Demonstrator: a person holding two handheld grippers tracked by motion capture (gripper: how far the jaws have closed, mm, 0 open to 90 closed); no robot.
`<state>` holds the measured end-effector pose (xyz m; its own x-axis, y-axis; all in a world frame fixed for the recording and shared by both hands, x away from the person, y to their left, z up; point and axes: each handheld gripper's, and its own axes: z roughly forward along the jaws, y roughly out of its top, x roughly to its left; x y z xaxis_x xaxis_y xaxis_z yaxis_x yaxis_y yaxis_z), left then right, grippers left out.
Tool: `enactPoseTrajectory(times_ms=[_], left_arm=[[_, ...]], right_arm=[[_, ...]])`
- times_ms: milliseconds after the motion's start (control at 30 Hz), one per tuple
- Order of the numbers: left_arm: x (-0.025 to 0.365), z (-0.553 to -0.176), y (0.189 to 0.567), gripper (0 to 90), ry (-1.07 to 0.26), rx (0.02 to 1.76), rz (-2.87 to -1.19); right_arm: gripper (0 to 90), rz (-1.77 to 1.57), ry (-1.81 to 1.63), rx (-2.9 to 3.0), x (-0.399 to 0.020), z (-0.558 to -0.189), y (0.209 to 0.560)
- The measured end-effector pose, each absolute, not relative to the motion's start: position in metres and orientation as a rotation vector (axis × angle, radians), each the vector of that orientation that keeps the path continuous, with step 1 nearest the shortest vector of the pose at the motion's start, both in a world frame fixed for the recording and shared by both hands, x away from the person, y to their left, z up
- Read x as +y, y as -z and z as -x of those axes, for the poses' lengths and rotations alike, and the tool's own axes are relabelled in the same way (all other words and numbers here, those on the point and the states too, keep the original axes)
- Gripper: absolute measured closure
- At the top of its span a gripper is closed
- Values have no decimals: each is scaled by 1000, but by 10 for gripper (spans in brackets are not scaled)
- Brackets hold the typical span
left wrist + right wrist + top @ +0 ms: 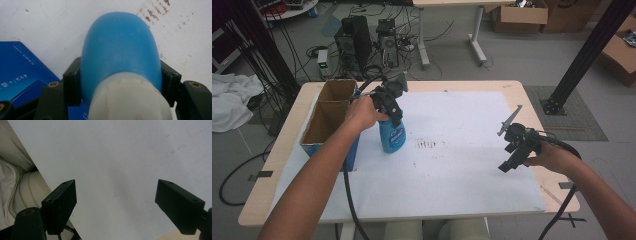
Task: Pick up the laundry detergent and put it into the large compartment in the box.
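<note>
Clamped by the left gripper (391, 107) just under its white cap: blue bottle (392, 134), standing beside the cardboard box (328, 118) near the desk's left edge. Lift straight, squeeze steady. Right gripper (512, 155) wide, empty, near right edge.

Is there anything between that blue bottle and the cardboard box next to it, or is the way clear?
Nothing visible stands between them. The blue bottle, clamped near its neck by the left gripper, stands upright on the white sheet right beside the open cardboard box; only the box's own wall separates them.
</note>
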<state>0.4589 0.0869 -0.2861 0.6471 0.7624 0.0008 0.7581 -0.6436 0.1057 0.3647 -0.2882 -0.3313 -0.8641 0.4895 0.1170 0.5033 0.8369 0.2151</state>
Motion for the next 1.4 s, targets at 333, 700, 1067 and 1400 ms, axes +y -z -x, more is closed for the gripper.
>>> enactPoseTrajectory(times_ms=[333,700,1067,1400], left_arm=[[84,-457,285,379,-88,1264,-2773],[90,-451,247,380,-92,1348,-2654],[107,-440,189,380,-139,1491,-2534],[127,-427,143,380,-214,1629,-2439]], right_arm=[[178,799,371,-2951,-288,-365,333],[178,793,381,-2960,-289,-364,331],[177,776,406,-2970,-289,-361,329],[177,744,422,-2981,-284,-359,326]])
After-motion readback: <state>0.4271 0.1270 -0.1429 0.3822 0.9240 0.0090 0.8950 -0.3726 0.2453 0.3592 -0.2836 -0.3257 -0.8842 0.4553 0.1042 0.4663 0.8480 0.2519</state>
